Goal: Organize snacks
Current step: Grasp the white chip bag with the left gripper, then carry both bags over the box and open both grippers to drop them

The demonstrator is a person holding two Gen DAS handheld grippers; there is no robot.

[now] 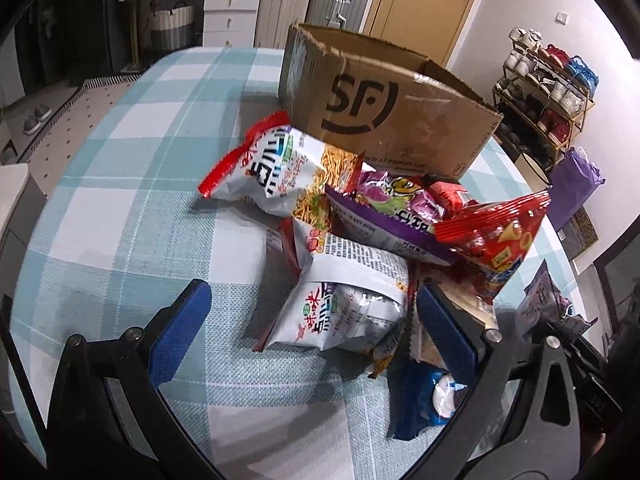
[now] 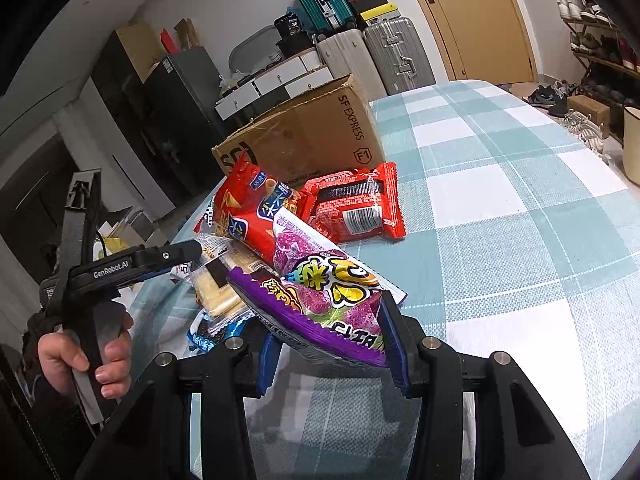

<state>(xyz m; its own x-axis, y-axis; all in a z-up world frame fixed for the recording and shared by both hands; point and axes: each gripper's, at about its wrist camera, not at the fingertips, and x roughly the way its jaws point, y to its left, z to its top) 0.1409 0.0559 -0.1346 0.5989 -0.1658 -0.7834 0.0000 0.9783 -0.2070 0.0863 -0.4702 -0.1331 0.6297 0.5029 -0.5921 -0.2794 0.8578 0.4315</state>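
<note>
A pile of snack bags lies on the checked tablecloth (image 1: 132,208) in front of an open cardboard box (image 1: 384,108). My left gripper (image 1: 312,322) is open above the pile, and a white noodle-snack bag (image 1: 344,312) lies between its blue pads without touching them. Another white bag (image 1: 272,168), a purple bag (image 1: 384,208) and a red bag (image 1: 492,236) lie beyond. My right gripper (image 2: 332,352) is shut on a purple snack bag (image 2: 332,300), held tilted above the cloth. In the right wrist view the left gripper (image 2: 180,254) hovers over the pile, held by a hand (image 2: 100,356).
The cardboard box (image 2: 312,136) stands behind a red bag (image 2: 248,208) and a red wrapped pack (image 2: 356,204). A blue packet (image 1: 424,404) lies at the pile's near side. Bare tablecloth (image 2: 520,220) spreads to the right. Suitcases (image 2: 396,52), a door and a shoe rack (image 1: 548,92) stand beyond the table.
</note>
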